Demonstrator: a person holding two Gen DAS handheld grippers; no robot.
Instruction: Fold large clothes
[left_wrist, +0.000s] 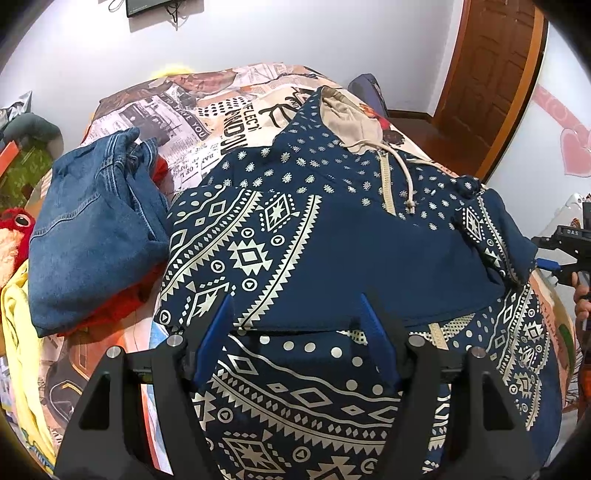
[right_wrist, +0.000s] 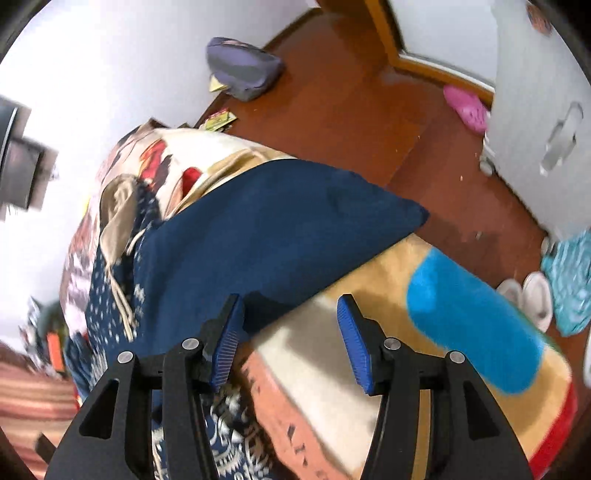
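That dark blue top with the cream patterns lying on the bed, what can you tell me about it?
The hoodie is navy, soft-looking fabric printed with cream geometric bands and small dots. It has a beige-lined hood, a cream zip and a knotted drawstring. It lies front up on the printed bedspread, one sleeve folded across the chest, the plain navy part lying over the patterned lower part. Folded jeans lie beside it. The left claw stands open over it; whether it touches is unclear.
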